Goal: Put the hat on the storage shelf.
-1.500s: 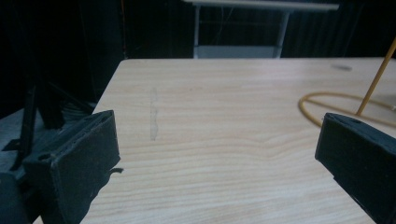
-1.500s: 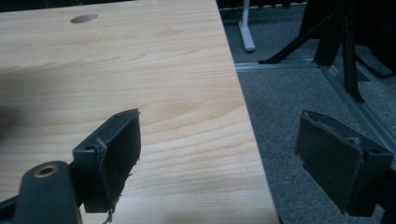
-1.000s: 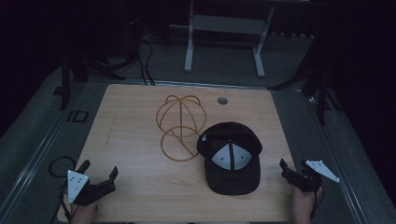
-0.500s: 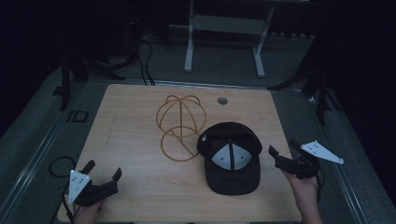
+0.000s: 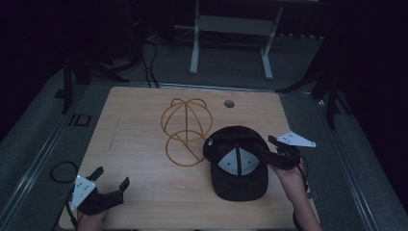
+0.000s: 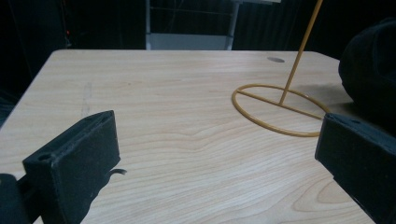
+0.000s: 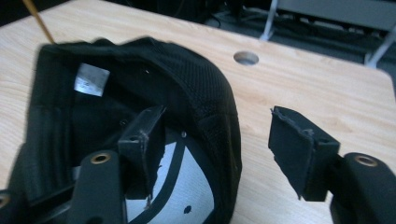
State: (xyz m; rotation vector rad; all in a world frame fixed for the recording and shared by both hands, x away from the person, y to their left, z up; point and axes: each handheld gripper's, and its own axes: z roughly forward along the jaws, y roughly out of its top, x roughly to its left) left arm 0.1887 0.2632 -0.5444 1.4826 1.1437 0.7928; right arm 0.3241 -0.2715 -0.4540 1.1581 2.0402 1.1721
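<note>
A black cap (image 5: 235, 166) lies upside down on the right half of the wooden table (image 5: 139, 159), its white inner panels facing up. My right gripper (image 5: 266, 144) reaches over the cap's right rim. In the right gripper view one jaw sits inside the cap (image 7: 201, 93) and the other outside. My right gripper (image 7: 219, 121) has just been closing its jaws. The mesh side wall stands between them with a gap still showing, so it is open. A gold wire hat stand (image 5: 185, 130) rises left of the cap. My left gripper (image 5: 112, 177) rests open at the near left corner, nothing between its jaws.
A round cable hole (image 5: 229, 103) sits near the table's far edge. The stand's ring base (image 6: 280, 109) lies ahead and right of my left gripper (image 6: 217, 135). Beyond the table, a white metal frame (image 5: 231, 43) stands on a dark floor. A cable loops off the left edge.
My right gripper has risen and moved left from the table's right edge onto the cap's rim, and its jaws have narrowed. The left gripper has stayed almost still.
</note>
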